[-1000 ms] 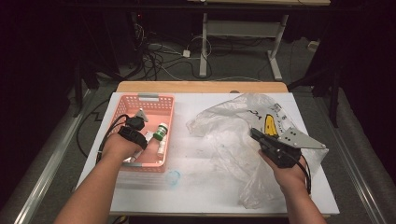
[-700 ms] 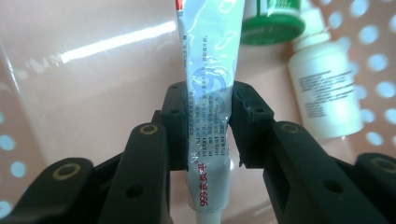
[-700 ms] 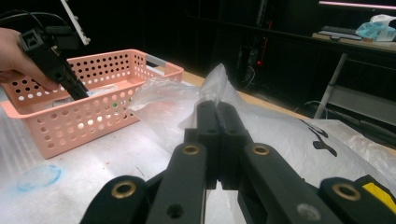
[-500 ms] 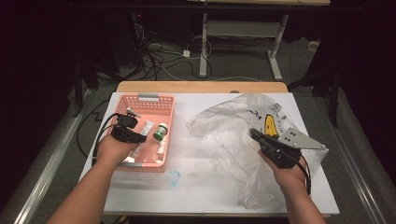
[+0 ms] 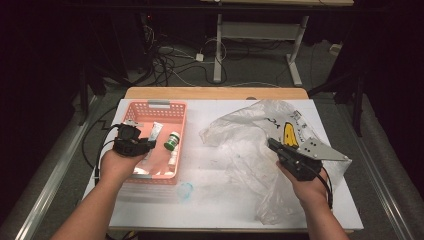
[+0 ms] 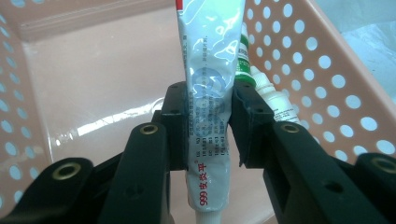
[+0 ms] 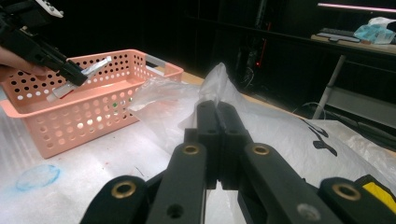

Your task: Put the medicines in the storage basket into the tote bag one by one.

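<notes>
While clamped crosswise in the left hand-held gripper [image 6: 208, 126], the tube [image 6: 210, 93] hangs over the basket [image 6: 327, 93]

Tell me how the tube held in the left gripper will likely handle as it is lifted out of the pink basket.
The tube looks soft and creased, so it probably gives under the left gripper. Its glossy skin may slip. Being thin and flattened, it is likely light.
</notes>
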